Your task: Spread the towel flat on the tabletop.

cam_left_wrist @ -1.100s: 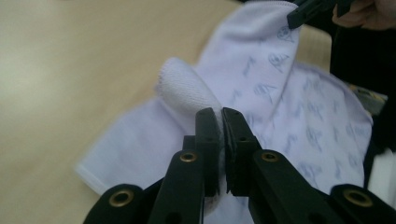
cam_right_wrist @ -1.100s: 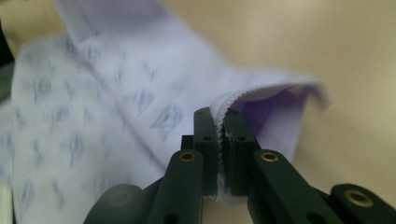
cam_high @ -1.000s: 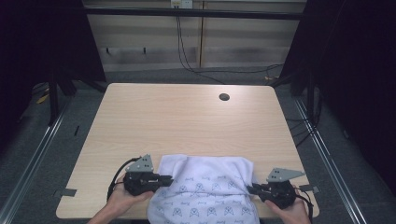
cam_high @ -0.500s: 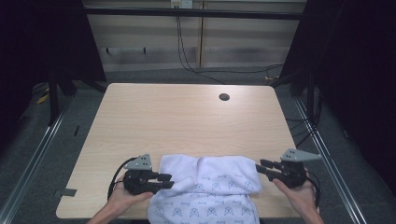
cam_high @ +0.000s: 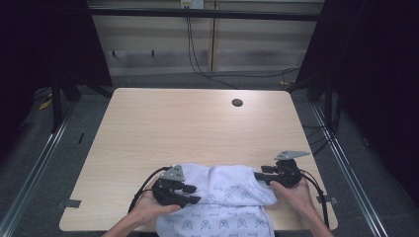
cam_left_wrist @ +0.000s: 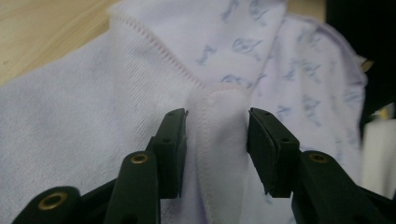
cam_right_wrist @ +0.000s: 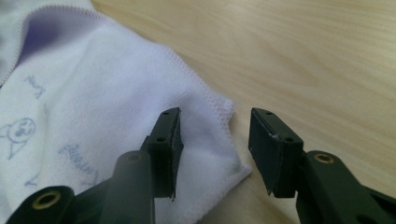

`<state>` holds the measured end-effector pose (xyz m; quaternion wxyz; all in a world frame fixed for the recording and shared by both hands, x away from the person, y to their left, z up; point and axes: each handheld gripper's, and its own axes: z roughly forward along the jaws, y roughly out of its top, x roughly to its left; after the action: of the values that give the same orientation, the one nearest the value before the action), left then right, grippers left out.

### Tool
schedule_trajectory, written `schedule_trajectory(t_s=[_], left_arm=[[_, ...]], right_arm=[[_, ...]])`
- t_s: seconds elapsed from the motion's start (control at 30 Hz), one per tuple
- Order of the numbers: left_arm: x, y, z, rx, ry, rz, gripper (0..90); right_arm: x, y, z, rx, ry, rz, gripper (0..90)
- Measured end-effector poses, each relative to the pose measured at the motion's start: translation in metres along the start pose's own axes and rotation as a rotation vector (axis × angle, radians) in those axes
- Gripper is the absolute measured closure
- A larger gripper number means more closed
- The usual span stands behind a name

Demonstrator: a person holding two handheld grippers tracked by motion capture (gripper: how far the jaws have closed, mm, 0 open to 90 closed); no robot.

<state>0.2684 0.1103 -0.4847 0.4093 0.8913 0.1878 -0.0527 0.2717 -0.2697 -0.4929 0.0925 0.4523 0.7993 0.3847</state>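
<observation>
Two forearms enter from the near edge of the pale wood-grain table (cam_high: pixel 197 128), one hand on each tool. The left hand (cam_high: pixel 148 207) lies low at the left end of the white cotton cloth with a faint blue printed pattern (cam_high: pixel 232 190), palm wrapped under its black two-jaw left gripper (cam_high: pixel 190 193), which points level towards the right across the fabric. The right hand (cam_high: pixel 291 192) sits at the cloth's right end, holding the black right gripper (cam_high: pixel 261 174) level and pointing left.

Left gripper (cam_left_wrist: pixel 215 142): jaws apart and just been opening. A raised ridge of the cloth's stitched hem (cam_left_wrist: pixel 219 154) stands between the pads; the left pad looks to touch it, the other stands clear, no clamping.

Right gripper (cam_right_wrist: pixel 214 142): jaws apart, likewise just been opening. The cloth's hemmed corner (cam_right_wrist: pixel 210 140) lies between them, resting on the table, close by the left pad and clear of the right.

The cloth lies folded over at the near edge of the table, between the two grippers, its lower part hanging past the edge.

Count: two hands, two grippers, one cloth, one table, one dark round hole (cam_high: pixel 237 102) in the far part of the tabletop
</observation>
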Motion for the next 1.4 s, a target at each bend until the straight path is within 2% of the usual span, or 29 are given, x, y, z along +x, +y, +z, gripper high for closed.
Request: schedule_trajectory(t_s=[0.03,0.07,0.13,0.17,0.23,0.37,0.43,0.47,0.5,0.53,0.57,0.67,0.73,0.83,0.93,1.1,1.17,1.2,1.33,1.4], left_arm=[[0.000,0.000,0.002,0.005,-0.002,0.004,60.0],[0.000,-0.001,0.001,0.007,0.005,0.026,69.5],[0.000,-0.002,-0.002,-0.011,-0.001,0.028,81.0],[0.000,-0.002,-0.004,-0.022,-0.005,0.024,83.8],[0.004,-0.002,-0.010,-0.056,-0.009,0.000,85.2],[0.011,-0.003,-0.026,-0.127,0.028,-0.045,85.4],[0.014,-0.005,-0.033,-0.151,0.062,-0.064,85.4],[0.015,-0.006,-0.035,-0.156,0.066,-0.070,85.4],[0.017,-0.007,-0.037,-0.156,0.081,-0.076,85.3],[0.019,-0.009,-0.040,-0.160,0.091,-0.090,85.3],[0.021,-0.010,-0.042,-0.165,0.099,-0.100,85.3],[0.026,-0.015,-0.052,-0.180,0.126,-0.120,85.2],[0.029,-0.018,-0.058,-0.193,0.147,-0.133,85.2],[0.034,-0.024,-0.065,-0.199,0.157,-0.156,85.2],[0.039,-0.029,-0.066,-0.188,0.157,-0.181,85.1],[0.039,-0.030,-0.064,-0.183,0.156,-0.180,85.0],[0.039,-0.029,-0.064,-0.182,0.156,-0.180,84.9],[0.039,-0.029,-0.064,-0.184,0.154,-0.181,84.9],[0.038,-0.028,-0.065,-0.184,0.153,-0.179,84.7],[0.038,-0.029,-0.066,-0.188,0.154,-0.181,84.5]], right_arm=[[0.002,-0.001,0.002,0.008,0.001,-0.006,53.9],[0.006,-0.002,0.004,0.020,-0.010,-0.028,57.3],[0.011,-0.002,0.005,0.015,-0.020,-0.072,70.1],[0.013,0.000,0.003,0.006,-0.029,-0.081,75.3],[0.015,0.005,-0.003,-0.038,-0.021,-0.075,82.3],[0.020,0.015,-0.020,-0.148,-0.011,-0.072,85.0],[0.031,0.018,-0.027,-0.170,0.041,-0.110,85.1],[0.040,0.017,-0.030,-0.169,0.076,-0.139,85.1],[0.046,0.015,-0.030,-0.163,0.110,-0.147,85.0],[0.054,0.011,-0.029,-0.142,0.150,-0.155,85.0],[0.062,0.005,-0.026,-0.114,0.172,-0.173,84.8],[0.081,-0.018,-0.015,0.009,0.182,-0.213,83.9],[0.088,-0.026,-0.010,0.053,0.172,-0.233,79.4],[0.087,-0.025,-0.012,0.036,0.170,-0.221,66.9],[0.084,-0.023,-0.021,-0.003,0.159,-0.200,60.4],[0.070,-0.026,-0.052,-0.118,0.130,-0.126,60.5],[0.063,-0.029,-0.057,-0.136,0.115,-0.094,64.3],[0.059,-0.030,-0.057,-0.144,0.123,-0.080,65.3],[0.056,-0.028,-0.051,-0.129,0.147,-0.058,67.0],[0.061,-0.030,-0.044,-0.077,0.171,-0.091,66.6]])
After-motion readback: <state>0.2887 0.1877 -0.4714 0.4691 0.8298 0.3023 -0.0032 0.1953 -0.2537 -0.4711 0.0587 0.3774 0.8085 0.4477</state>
